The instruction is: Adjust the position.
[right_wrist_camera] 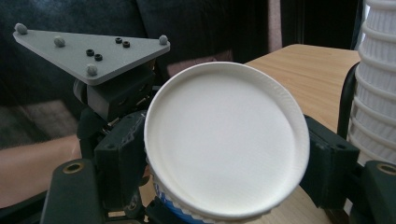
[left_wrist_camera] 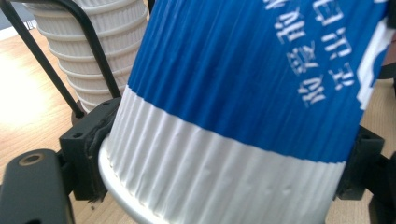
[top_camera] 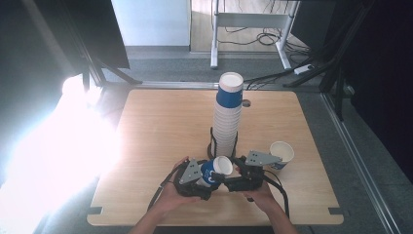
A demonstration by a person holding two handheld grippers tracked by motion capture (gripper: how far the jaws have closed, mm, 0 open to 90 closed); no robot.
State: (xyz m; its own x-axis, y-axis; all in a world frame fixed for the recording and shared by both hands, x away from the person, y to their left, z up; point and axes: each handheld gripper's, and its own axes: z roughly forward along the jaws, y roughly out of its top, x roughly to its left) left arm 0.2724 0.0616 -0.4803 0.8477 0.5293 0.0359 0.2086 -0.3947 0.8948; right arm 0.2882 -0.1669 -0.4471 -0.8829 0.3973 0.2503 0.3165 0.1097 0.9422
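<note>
Both grippers, left [top_camera: 213, 176] and right [top_camera: 233, 171], are black with grey triangular plates, trailing black cables; forearms bare.

The blue cup [left_wrist_camera: 243, 93] is cut off by the left gripper view's edges, its rim unseen.

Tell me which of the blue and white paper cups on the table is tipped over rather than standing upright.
The cup between the two claws, at the near edge: tilted, with its white lid facing the right claw. The cup at the right and the tall stack stand upright.
</note>
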